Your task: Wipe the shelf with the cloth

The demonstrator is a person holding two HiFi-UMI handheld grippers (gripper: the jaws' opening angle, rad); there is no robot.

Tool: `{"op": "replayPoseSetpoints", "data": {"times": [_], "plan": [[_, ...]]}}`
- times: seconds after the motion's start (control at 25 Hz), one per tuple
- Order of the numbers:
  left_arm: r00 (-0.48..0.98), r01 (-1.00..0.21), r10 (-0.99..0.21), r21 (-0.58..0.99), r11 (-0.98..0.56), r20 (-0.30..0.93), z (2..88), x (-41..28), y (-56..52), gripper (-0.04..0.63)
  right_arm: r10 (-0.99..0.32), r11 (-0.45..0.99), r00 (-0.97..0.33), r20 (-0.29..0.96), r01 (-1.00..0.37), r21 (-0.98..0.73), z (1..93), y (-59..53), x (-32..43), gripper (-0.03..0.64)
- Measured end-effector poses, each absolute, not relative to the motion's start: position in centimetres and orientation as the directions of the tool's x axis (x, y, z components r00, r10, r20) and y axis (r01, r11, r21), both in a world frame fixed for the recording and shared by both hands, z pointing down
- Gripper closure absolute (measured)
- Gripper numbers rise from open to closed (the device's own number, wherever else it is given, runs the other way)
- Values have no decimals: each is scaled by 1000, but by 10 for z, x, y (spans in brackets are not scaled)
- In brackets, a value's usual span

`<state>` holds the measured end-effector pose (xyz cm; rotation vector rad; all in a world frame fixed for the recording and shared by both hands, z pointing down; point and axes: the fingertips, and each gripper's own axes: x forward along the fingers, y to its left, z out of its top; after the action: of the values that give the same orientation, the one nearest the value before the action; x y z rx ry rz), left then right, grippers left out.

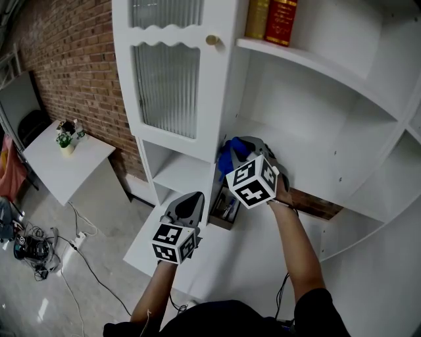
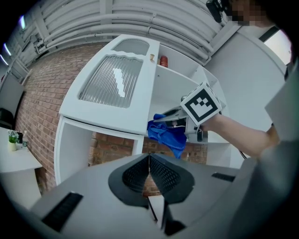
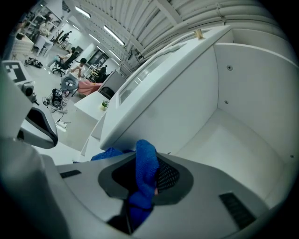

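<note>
A blue cloth [image 1: 227, 156] is clamped in my right gripper [image 1: 245, 150], which is shut on it at the front left corner of the white middle shelf [image 1: 309, 168]. In the right gripper view the cloth [image 3: 145, 163] bulges up between the dark pads and trails left, with the bare shelf compartment [image 3: 233, 140] ahead. My left gripper [image 1: 191, 203] hangs lower and to the left, shut with nothing in it. In the left gripper view its jaws [image 2: 149, 164] meet, and the cloth [image 2: 166, 133] dangles from the right gripper under the marker cube [image 2: 201, 103].
A ribbed-glass cabinet door [image 1: 164, 85] with a round knob [image 1: 212, 40] stands left of the open shelves. Red and gold books [image 1: 271, 20] sit on the upper shelf. A lower cubby [image 1: 227, 207] holds small items. A white table [image 1: 66, 164] and floor cables [image 1: 33, 250] lie far left.
</note>
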<state>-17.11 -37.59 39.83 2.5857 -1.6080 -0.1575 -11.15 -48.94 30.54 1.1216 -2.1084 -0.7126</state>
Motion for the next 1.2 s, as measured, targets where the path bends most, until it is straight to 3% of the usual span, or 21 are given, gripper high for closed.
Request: {"op": "replayPoseSetpoints", "data": {"times": [1.2], "plan": [[561,-820,-827,119,-559,-18,401,-113,-375,578,-904,426,-317,288,-595,682,309,-484,-35,532]]}}
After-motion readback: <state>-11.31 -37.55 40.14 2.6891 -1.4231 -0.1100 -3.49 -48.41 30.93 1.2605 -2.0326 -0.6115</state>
